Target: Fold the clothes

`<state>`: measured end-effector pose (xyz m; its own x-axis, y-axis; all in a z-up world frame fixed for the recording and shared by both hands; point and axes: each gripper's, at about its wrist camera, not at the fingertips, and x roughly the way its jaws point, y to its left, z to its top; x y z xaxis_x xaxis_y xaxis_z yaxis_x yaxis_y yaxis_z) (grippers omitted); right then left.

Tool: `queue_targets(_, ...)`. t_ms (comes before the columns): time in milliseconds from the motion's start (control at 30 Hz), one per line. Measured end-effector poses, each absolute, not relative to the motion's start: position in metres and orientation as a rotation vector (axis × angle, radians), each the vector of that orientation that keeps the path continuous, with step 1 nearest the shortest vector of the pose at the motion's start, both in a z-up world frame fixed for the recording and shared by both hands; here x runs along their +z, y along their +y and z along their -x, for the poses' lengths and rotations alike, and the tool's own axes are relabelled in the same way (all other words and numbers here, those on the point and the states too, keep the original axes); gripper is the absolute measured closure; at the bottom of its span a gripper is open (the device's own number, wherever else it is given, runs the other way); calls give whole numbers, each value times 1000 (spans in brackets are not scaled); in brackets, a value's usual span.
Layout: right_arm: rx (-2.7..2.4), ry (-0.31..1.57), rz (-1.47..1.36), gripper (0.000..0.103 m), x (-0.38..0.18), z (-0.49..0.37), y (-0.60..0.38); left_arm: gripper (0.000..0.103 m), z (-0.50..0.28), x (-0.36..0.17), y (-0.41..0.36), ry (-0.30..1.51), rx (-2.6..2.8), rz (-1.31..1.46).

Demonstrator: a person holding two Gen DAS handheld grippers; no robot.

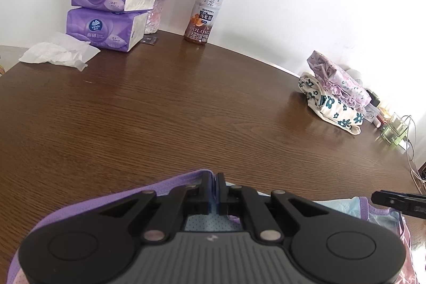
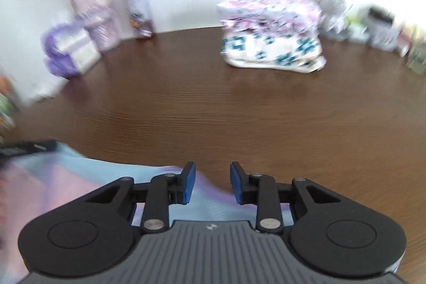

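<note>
Your garment (image 1: pixel 170 185), pastel mesh with purple trim, lies at the table's (image 1: pixel 186 111) near edge. Keep your left gripper (image 1: pixel 215 190) clenched on its trim and carry the fold over evenly. Your right gripper (image 2: pixel 211 182) is released, jaws apart above the cloth's right end; grasp there first. The bottle (image 1: pixel 206 7) reads "SUNTORY" and "OOLONG"; the tissue packs (image 1: pixel 106 15) read "Vinda".

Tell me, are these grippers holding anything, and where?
The left gripper is shut on the purple-edged garment, pinching its purple hem. The right gripper is open above the same cloth, holding nothing.
</note>
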<state>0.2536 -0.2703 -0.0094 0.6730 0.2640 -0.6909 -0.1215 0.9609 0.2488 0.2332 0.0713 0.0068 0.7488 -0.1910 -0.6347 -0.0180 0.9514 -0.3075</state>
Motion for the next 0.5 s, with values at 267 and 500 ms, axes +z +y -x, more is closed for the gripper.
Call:
queue_targets(267, 256, 909, -484, 83, -22, -271, -265, 101, -234, 8, 73, 730, -97, 317)
queue_targets(500, 250, 826, -480, 102, -12, -270, -270, 103, -236, 18, 77, 696, -95, 350)
